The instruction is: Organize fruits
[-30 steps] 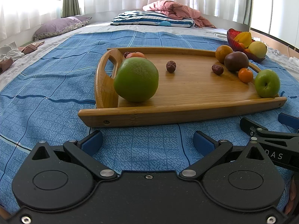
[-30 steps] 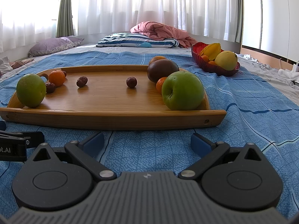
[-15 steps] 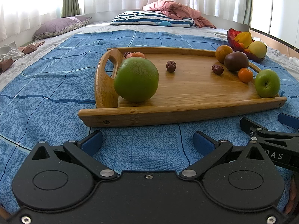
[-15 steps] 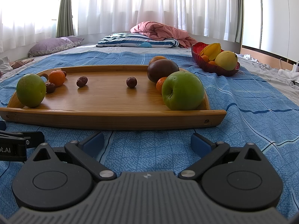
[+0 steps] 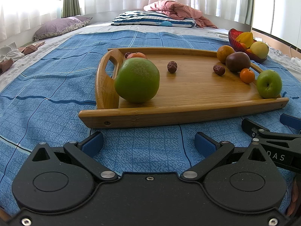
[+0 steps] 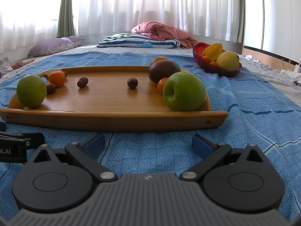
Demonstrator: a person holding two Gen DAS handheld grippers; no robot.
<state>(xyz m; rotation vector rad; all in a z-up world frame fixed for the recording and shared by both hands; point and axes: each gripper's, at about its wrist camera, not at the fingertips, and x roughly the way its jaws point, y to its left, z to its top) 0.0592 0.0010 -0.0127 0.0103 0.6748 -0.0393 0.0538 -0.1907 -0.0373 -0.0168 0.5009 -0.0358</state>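
Observation:
A wooden tray [image 5: 188,111] [image 6: 112,120] lies on the blue bedspread. On it sit a big green fruit [image 5: 137,80] [image 6: 31,91], a green apple [image 5: 269,83] [image 6: 184,94], a dark purple fruit [image 5: 238,61] [image 6: 163,71], small oranges [image 5: 247,75] [image 6: 57,78] and several brown dates [image 5: 172,66] [image 6: 132,83]. A red bowl [image 5: 235,41] [image 6: 216,69] beyond the tray holds yellow fruit. My left gripper [image 5: 148,143] hovers open before the tray's near edge, empty. My right gripper [image 6: 148,143] is open and empty too, just short of the tray.
The right gripper's fingers [image 5: 263,131] show at the right of the left wrist view. Pillows [image 6: 139,42] and a pink quilt [image 6: 161,32] lie at the far end. Curtains hang behind. Folded clothes [image 5: 11,56] lie at the left.

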